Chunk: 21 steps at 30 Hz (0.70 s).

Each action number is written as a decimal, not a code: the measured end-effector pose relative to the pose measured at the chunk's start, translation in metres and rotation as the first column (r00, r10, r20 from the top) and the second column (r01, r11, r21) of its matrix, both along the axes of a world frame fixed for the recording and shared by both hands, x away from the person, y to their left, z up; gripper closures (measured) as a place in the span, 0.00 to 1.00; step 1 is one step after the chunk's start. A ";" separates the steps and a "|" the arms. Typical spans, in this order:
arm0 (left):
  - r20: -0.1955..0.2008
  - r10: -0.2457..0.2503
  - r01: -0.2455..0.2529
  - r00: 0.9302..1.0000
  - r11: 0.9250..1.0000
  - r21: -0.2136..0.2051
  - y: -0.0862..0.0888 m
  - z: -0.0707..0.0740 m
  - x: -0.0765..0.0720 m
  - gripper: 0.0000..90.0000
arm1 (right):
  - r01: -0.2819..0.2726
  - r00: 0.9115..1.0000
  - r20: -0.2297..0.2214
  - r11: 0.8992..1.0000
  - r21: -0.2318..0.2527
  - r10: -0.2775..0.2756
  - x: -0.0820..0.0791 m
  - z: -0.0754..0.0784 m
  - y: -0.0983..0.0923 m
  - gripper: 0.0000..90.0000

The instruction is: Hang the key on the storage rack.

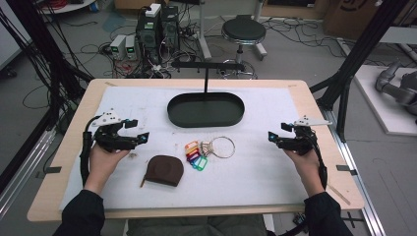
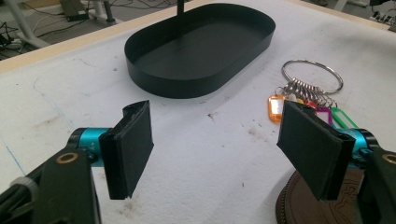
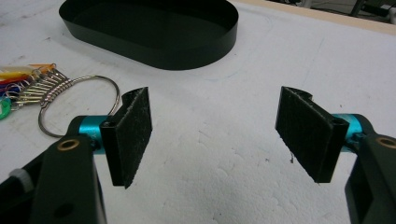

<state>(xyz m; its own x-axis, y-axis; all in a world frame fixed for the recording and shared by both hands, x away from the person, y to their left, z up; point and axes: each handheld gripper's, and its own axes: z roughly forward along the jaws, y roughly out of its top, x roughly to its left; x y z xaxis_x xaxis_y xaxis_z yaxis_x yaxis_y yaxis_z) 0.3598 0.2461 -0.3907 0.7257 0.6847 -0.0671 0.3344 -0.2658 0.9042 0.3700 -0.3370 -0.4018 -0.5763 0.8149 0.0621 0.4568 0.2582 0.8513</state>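
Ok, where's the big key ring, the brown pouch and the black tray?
key ring (image 1: 223, 146), high view, on the metal loop's rim.
brown pouch (image 1: 165, 170), high view, middle of its top face.
black tray (image 2: 154, 72), left gripper view, on its near wall.

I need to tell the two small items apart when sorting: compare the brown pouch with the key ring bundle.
The brown pouch is one solid, dark, rounded leather-like piece; the key ring bundle is a thin open metal ring carrying several bright plastic tags. The pouch lies nearer the person; the bundle lies closer to the black tray. Both rest flat on the white mat, untouched, between the two hand-held grippers.
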 end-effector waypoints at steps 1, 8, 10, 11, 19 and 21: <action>0.001 0.004 -0.004 1.000 1.000 0.002 0.000 0.000 0.000 0.29 | 0.001 1.000 0.003 1.000 -0.003 -0.001 0.000 0.000 0.000 0.31; 0.017 0.016 -0.016 1.000 1.000 -0.011 0.002 0.003 -0.002 0.29 | 0.007 1.000 0.006 1.000 0.002 -0.007 -0.002 0.001 -0.001 0.31; 0.018 0.021 -0.021 1.000 1.000 -0.019 0.002 0.002 -0.001 0.29 | 0.007 1.000 0.004 1.000 0.001 -0.007 -0.002 0.001 -0.001 0.33; 0.018 0.021 -0.021 1.000 1.000 -0.019 0.002 0.002 -0.001 0.29 | 0.005 1.000 0.001 1.000 0.000 -0.005 -0.002 0.000 -0.002 0.34; 0.012 0.014 -0.014 1.000 1.000 -0.015 0.000 0.003 -0.002 0.29 | 0.001 1.000 -0.005 1.000 0.013 0.000 -0.001 -0.001 -0.001 0.41; 0.012 0.009 -0.009 1.000 1.000 -0.020 0.000 0.003 -0.002 0.30 | -0.010 1.000 0.000 1.000 0.009 0.010 -0.001 -0.001 0.000 0.43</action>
<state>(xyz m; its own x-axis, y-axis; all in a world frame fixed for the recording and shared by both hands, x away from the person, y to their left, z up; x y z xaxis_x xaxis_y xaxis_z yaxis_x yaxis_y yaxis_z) 0.3574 0.2460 -0.3876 0.7205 0.6897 -0.0722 0.3256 -0.2445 0.9134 0.3688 -0.3373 -0.4025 -0.5846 0.8083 0.0693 0.4541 0.2553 0.8536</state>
